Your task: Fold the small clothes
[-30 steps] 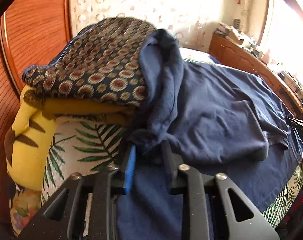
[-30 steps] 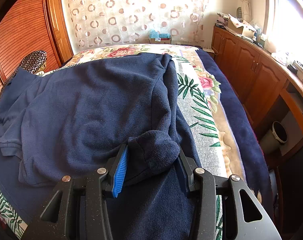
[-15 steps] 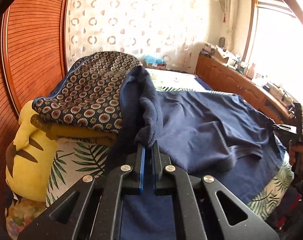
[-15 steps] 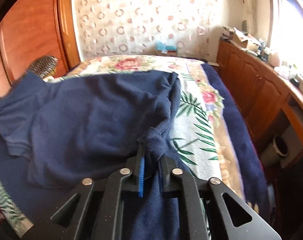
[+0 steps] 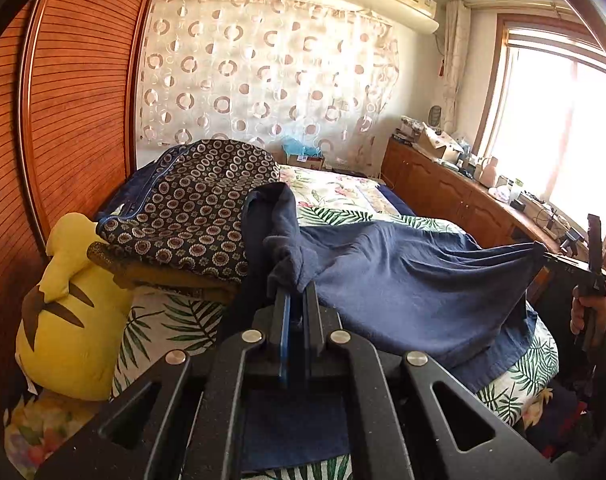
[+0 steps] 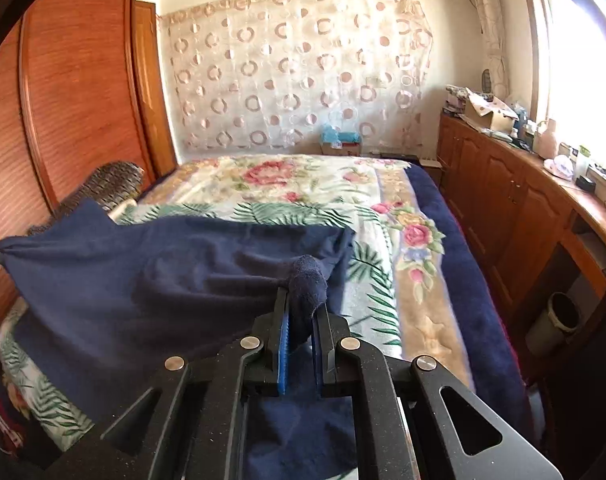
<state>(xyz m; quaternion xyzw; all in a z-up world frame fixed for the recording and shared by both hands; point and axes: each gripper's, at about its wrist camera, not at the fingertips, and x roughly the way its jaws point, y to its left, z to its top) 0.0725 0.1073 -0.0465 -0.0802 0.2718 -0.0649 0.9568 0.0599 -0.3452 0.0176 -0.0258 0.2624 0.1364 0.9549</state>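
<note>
We hold the navy garment (image 5: 403,280) stretched above the bed (image 6: 323,184), one bunched end in each gripper. The left gripper (image 5: 297,300) has its jaws closed tight on a wad of the cloth that bulges up just past the tips. The right gripper (image 6: 303,312) likewise has its jaws clamped on a rolled lump of the fabric, which sticks out above them. Between the two grips the cloth sags, its lower edge draping onto the bed beside the patterned cushion (image 5: 191,204).

A bed (image 6: 419,288) with a flowered blanket (image 6: 311,184) carries a navy garment (image 6: 143,280), a stack of folded cloth (image 5: 191,216) and a yellow plush (image 5: 71,312)
</note>
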